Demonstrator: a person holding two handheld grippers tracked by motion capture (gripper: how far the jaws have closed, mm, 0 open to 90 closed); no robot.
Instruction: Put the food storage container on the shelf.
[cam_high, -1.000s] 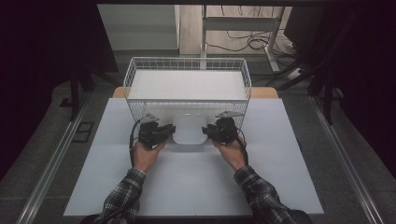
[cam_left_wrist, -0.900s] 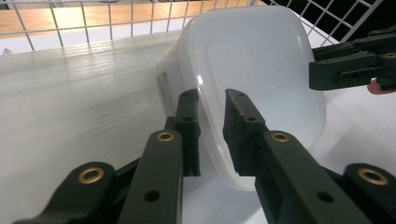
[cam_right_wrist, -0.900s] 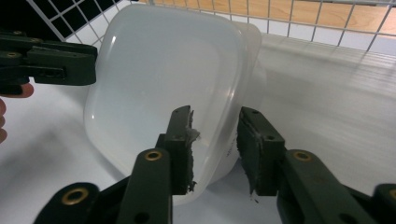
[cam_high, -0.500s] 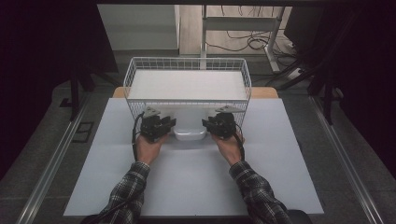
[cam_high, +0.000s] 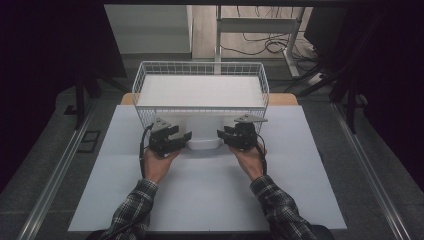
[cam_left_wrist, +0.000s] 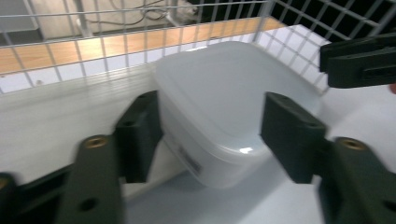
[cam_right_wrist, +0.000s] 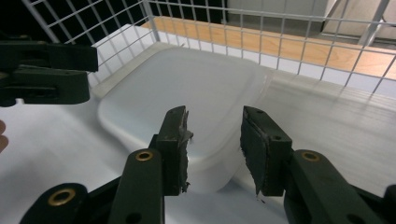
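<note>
No writing can be read anywhere; a small raised mark on the near wall of the white plastic container (cam_left_wrist: 224, 121) is too blurred to make out. The container sits lid-on, on the white counter (cam_high: 210, 195), its far side against the front wall of the white wire basket (cam_high: 200, 70), between the two hands.

The left tongs (cam_high: 186, 136) have just been opening. In the left gripper view their pads (cam_left_wrist: 140, 135) stand wide on either side of a corner of the container — the left pad just beside the wall, the right one apart from it — so nothing is gripped. The right tongs (cam_high: 222, 134) have also been opening a little; in the right gripper view their pads (cam_right_wrist: 175, 140) stand at a middling gap over the opposite corner, and whether they touch the lid's rim I cannot tell.

The counter is a pale sheet with a strip of wooden top (cam_right_wrist: 289, 44) showing behind the basket. Around it the room is dark, with a grey floor, a metal rail (cam_high: 60, 175) along each side and loose cables (cam_high: 265, 47) beyond a table frame at the back — seen from the high view. That view also takes in the plaid sleeves (cam_high: 131, 212); each gripper view shows the other hand's tongs at its edge.
</note>
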